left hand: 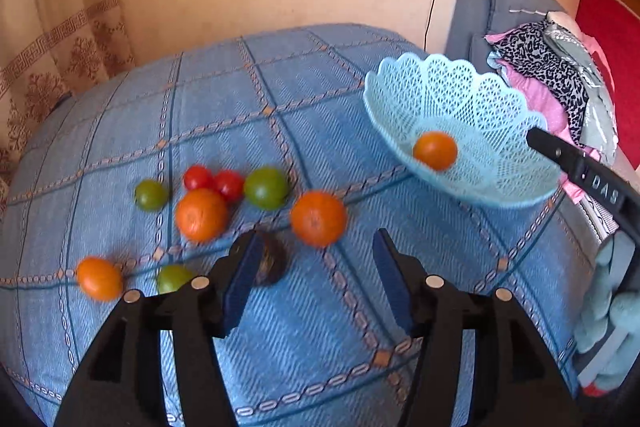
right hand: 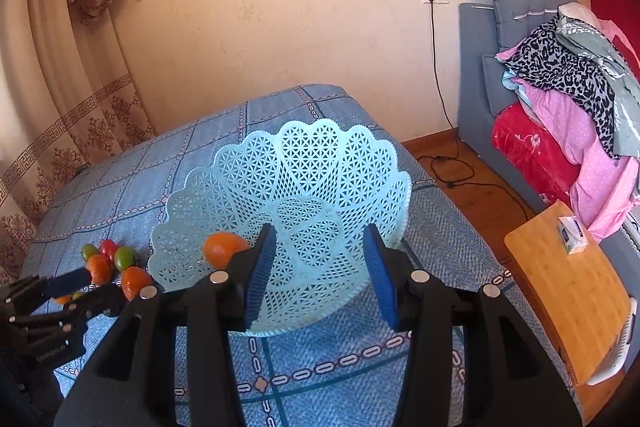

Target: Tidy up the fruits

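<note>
Dark fruit (left hand: pixel 272 263), then four oranges (left hand: pixel 318 219), three green, two red.

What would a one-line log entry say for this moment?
left gripper open, empty | right gripper holds tilted basket | one orange in basket | other fruit on bedspread
</note>
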A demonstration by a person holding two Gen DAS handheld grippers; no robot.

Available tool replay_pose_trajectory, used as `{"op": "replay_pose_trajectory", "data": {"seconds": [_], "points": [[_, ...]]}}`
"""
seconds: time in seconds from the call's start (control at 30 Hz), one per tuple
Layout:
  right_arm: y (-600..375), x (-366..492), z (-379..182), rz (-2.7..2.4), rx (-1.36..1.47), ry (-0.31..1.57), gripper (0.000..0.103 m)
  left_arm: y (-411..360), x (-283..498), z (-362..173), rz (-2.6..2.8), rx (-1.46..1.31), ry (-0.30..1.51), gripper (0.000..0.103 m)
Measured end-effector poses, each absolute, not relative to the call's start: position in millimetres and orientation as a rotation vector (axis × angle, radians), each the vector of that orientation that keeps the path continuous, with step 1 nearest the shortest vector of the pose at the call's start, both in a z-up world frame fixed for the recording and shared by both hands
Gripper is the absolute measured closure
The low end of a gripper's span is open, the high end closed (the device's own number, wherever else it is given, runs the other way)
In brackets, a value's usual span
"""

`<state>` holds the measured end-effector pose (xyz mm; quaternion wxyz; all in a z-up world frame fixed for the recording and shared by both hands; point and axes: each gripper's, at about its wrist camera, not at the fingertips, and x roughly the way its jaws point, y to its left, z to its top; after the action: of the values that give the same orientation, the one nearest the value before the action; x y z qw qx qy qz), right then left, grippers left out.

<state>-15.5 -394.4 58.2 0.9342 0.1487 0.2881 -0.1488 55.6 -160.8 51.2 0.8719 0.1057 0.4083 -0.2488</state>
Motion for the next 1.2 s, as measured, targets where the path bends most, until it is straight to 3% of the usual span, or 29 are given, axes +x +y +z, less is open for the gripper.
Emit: {"op": "replay_pose_trajectory", "data": {"seconds": [0.2,0.27,0.33,0.43,0.9,1.2], "points": [[-388.3,-15.1,57.6,-0.284,0.299,0.596,0.056,-175.1,69.5,40.2,-0.524,0.239,0.865,0.046],[-386.7,-16.3,58.5,-0.277,0.3,0.594,0.056,-184.7,76.7,34.2,-0.527,0.26,0.877,0.056],[-385.5,-17.3,59.1,-0.273,0.301,0.59,0.056,-192.2,83.3,27.1,-0.508,0.294,0.873,0.057],[-385.6,-17.9,59.7,-0.27,0.304,0.586,0.056,-194.0,90.2,23.8,-0.465,0.324,0.857,0.067],[-389.2,-19.4,61.1,-0.272,0.32,0.576,0.056,-208.6,61.7,93.5,-0.57,0.238,0.709,0.067],[-392.5,-20.9,59.5,-0.282,0.327,0.581,0.056,-259.3,73.4,93.3,-0.649,0.251,0.719,0.066]]}}
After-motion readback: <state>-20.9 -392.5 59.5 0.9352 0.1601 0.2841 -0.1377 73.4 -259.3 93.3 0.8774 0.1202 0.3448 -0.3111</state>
